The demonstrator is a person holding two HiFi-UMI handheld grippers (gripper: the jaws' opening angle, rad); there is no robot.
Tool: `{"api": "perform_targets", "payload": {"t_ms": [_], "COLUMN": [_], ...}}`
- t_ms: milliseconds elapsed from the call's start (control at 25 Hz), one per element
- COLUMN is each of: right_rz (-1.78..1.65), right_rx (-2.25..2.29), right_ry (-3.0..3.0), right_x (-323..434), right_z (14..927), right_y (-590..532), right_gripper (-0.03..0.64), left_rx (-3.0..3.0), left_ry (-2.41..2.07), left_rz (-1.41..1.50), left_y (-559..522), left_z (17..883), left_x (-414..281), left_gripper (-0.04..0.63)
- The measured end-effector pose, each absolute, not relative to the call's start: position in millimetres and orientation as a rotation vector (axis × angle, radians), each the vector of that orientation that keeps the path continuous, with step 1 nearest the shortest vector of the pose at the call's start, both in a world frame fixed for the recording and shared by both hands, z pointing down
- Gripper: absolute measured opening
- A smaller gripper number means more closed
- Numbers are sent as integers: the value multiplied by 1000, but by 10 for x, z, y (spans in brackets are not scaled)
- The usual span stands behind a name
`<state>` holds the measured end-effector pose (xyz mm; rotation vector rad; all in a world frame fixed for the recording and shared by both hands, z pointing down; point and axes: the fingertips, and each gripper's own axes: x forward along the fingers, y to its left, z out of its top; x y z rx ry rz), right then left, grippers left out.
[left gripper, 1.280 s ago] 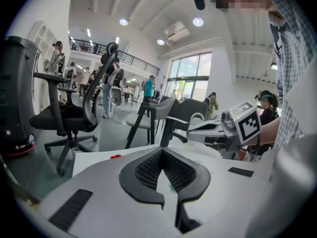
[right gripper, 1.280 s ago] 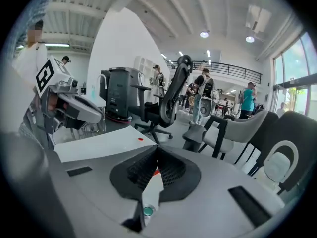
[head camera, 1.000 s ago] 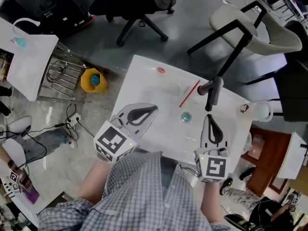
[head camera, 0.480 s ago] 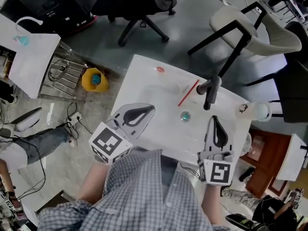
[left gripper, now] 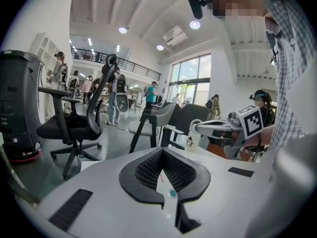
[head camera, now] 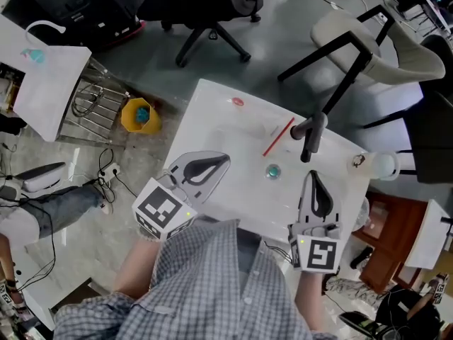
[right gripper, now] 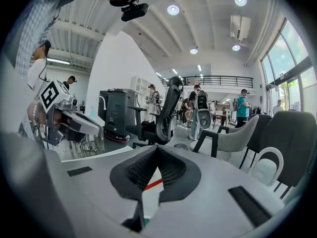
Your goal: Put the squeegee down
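Observation:
The squeegee lies on the white table (head camera: 212,122), its red blade (head camera: 278,137) slanting and its black handle (head camera: 312,137) pointing toward me. No gripper touches it. My right gripper (head camera: 313,178) is shut and empty, its tips just short of the handle's near end. My left gripper (head camera: 225,161) is also shut and empty, over the table's left half. The red blade (right gripper: 153,184) shows just beyond the tips of the right gripper (right gripper: 157,150). In the left gripper view a sliver of the blade (left gripper: 161,175) shows past the closed left gripper (left gripper: 162,152).
A small teal object (head camera: 273,171) sits on the table between the grippers, and a red spot (head camera: 237,103) near the far edge. A white mug (head camera: 386,163) stands at the right edge. Chairs (head camera: 368,44) stand beyond the table; a wire rack (head camera: 92,108) and a yellow bin (head camera: 138,117) at left.
My right gripper has eased back a little from the squeegee's handle. The squeegee and the left gripper have stayed where they were.

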<state>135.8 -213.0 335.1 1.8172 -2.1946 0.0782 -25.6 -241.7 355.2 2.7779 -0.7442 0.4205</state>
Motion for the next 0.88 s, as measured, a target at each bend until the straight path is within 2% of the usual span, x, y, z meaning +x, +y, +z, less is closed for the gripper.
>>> {"api": "perform_targets", "payload": {"t_ms": [880], "right_rz": [81], "right_rx": [1776], "right_ry": [-2239], "right_x": [1274], "right_z": [3442], "right_y": [-2158], "right_gripper": [8], "left_rx": [2795], "left_ry": [-691], "left_rz": [427], "left_y": [-2394], "left_z": [3572], "left_x": [-141], "left_gripper": [6]}}
